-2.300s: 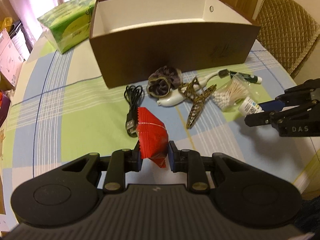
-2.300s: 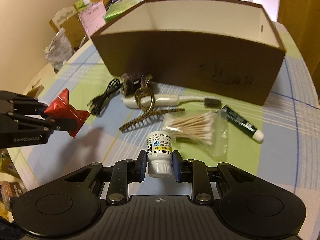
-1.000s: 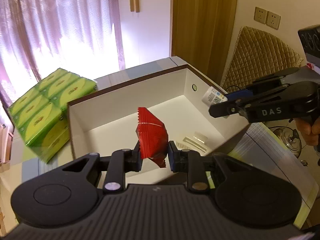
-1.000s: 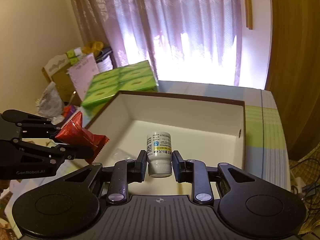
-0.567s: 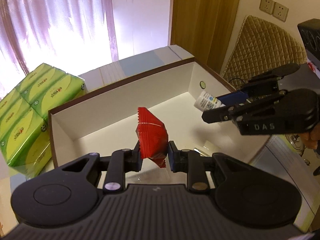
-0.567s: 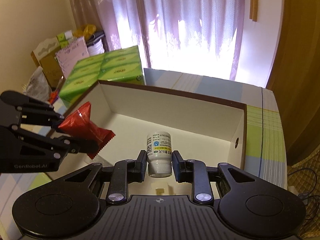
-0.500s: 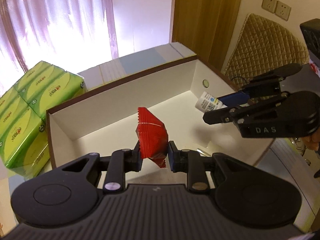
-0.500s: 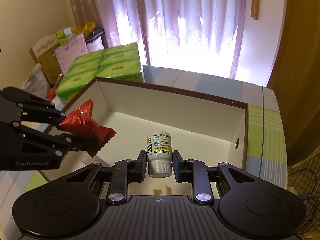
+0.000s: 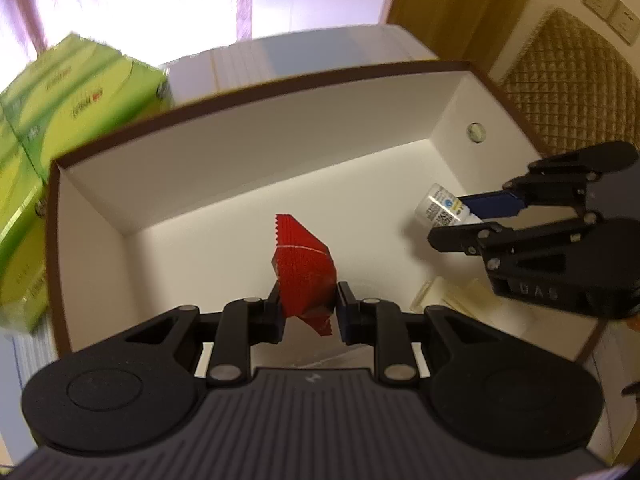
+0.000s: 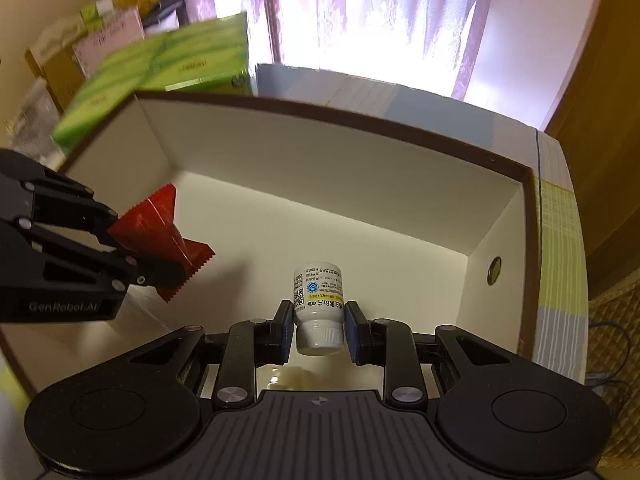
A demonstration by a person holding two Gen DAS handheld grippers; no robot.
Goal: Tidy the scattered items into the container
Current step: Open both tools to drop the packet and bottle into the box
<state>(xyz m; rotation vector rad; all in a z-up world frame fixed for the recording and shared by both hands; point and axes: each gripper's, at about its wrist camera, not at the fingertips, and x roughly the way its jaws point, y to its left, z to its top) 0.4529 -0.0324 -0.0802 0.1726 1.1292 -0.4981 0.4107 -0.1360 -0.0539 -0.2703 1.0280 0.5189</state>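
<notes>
A brown box with a white inside fills both views from above. My left gripper is shut on a red foil packet, held over the box floor near its left half; the same packet and left gripper show at the left of the right wrist view. My right gripper is shut on a small white pill bottle, cap towards the camera, inside the box's right half. In the left wrist view that bottle sticks out of the right gripper.
Green tissue packs lie just beyond the box's left end. A clear plastic bag lies on the box floor at the right. A quilted chair back stands right of the table. Curtains and a bright window are behind.
Both grippers have sunk towards and into the box with their loads. The box now looks larger and is seen more from above; the grips have not changed.
</notes>
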